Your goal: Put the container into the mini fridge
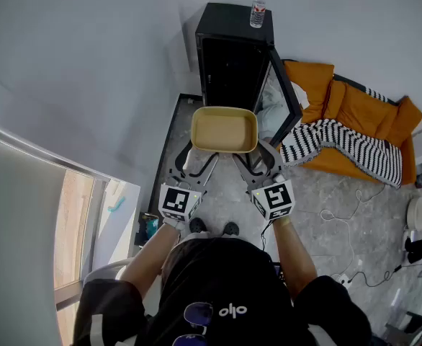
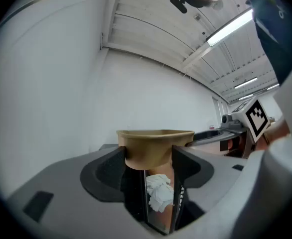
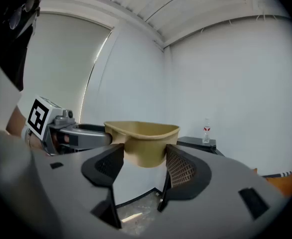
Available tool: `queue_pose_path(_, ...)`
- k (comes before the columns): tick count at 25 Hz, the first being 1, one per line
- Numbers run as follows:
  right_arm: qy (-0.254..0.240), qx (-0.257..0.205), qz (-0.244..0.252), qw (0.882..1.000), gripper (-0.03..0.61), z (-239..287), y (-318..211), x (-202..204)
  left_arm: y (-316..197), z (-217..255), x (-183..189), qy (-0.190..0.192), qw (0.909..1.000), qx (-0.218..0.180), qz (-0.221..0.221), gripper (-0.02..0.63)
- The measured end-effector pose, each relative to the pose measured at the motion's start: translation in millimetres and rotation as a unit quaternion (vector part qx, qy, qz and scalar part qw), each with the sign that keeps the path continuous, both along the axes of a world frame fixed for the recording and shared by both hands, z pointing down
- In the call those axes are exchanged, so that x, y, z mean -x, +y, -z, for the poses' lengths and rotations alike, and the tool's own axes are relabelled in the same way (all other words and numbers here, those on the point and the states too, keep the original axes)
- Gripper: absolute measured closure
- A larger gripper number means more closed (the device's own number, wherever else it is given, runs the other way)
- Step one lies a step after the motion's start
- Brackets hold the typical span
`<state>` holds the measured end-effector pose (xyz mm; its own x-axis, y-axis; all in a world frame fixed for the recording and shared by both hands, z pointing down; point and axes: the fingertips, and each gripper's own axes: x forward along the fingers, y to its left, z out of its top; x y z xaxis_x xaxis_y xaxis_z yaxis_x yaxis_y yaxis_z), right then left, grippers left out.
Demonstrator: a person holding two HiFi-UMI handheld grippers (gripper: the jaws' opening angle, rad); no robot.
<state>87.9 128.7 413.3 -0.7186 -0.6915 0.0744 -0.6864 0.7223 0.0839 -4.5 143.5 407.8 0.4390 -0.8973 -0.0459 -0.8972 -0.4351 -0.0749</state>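
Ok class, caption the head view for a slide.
Left gripper and right gripper hold a tan container facing the open black mini fridge.

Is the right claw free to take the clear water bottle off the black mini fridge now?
Probably not: the right claw and left claw are both shut on the tan rectangular container, held short of the clear water bottle.

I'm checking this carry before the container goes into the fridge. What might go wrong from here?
The left gripper and right gripper pinch the container only at its near end, so it may tip forward or slip. The door of the mini fridge stands open on the right; the container could clip it going in. A knock might topple the water bottle on top.
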Motion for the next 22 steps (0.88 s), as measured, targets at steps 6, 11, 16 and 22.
queue_pose_path(6,0.002,0.004,-0.003,1.0,0.304,-2.4,3.2,5.0,2.4,-3.2,5.5,0.002,1.0,0.005,-0.003,0.316)
queue_pose_path(11,0.003,-0.002,-0.008,1.0,0.304,0.7,4.4,11.1,2.3,-0.2,11.2,0.004,0.9999,0.002,-0.009,0.316)
queue_pose_path(16,0.006,-0.004,-0.014,1.0,0.304,1.4,9.4,19.7,6.2,-0.5,20.3,0.005,0.9999,0.001,-0.015,0.316)
queue_pose_path(22,0.008,-0.004,-0.024,1.0,0.304,1.3,11.5,30.4,6.3,-2.1,31.1,0.005,0.9997,0.002,-0.025,0.316)
